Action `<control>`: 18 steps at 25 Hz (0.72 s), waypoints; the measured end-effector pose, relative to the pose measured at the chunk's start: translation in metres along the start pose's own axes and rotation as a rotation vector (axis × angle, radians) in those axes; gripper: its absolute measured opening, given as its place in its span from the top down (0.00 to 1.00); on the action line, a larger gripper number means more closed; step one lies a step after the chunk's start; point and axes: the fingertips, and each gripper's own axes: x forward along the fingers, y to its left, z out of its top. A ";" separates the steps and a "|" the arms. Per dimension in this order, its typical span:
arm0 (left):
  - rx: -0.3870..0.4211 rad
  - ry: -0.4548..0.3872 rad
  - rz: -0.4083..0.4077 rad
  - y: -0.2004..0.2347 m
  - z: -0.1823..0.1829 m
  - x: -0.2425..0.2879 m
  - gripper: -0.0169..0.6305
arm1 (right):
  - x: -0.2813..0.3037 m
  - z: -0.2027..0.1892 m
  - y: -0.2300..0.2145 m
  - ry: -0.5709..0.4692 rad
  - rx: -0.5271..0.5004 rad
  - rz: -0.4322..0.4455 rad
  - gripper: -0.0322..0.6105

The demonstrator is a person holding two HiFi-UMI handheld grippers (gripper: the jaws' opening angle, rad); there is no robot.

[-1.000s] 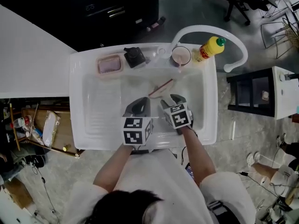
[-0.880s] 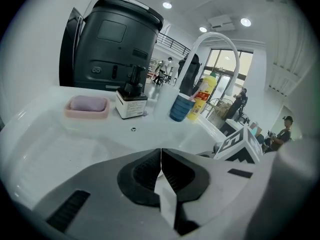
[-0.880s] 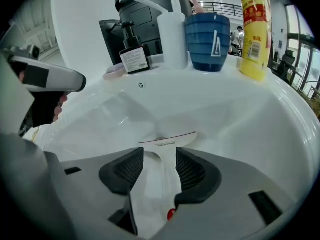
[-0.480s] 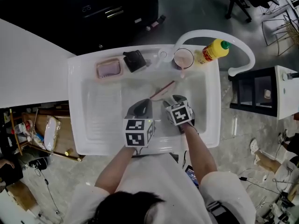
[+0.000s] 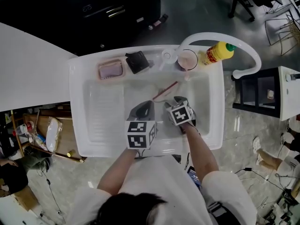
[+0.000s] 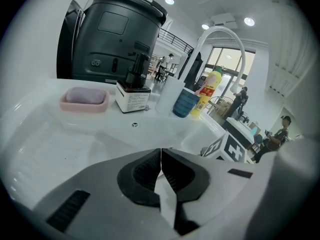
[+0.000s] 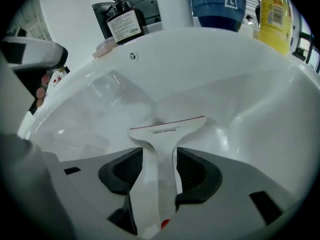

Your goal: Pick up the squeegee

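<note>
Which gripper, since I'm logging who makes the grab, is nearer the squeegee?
Right. The right gripper, jaws just opened wider, straddles the squeegee at its handle without gripping; the shut left gripper sits alongside, off it.

Bright ceiling lights point(image 6: 169, 1) glare softly off the white sink point(image 5: 101, 111); both gripper views bend and darken toward their round edges.

Glossy white sink point(image 7: 220, 69), smooth white plastic squeegee point(image 7: 167, 130), matt grey right tongs point(image 7: 159, 156) with ribbed black pads point(image 7: 129, 170), glossy yellow bottle point(image 7: 274, 16)
</note>
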 end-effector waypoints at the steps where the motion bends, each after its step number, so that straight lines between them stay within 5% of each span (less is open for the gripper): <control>1: -0.005 -0.002 0.003 0.002 0.000 0.000 0.93 | 0.001 0.000 0.000 0.002 -0.006 -0.006 0.63; 12: -0.011 0.003 -0.003 0.006 -0.002 0.000 0.93 | 0.011 -0.006 -0.007 0.038 -0.018 -0.052 0.64; 15: -0.013 0.006 0.001 0.009 -0.003 -0.001 0.93 | 0.012 -0.006 -0.010 0.039 -0.025 -0.078 0.75; 18: -0.019 0.008 0.007 0.012 -0.004 -0.001 0.93 | 0.012 -0.007 -0.010 0.042 -0.034 -0.079 0.76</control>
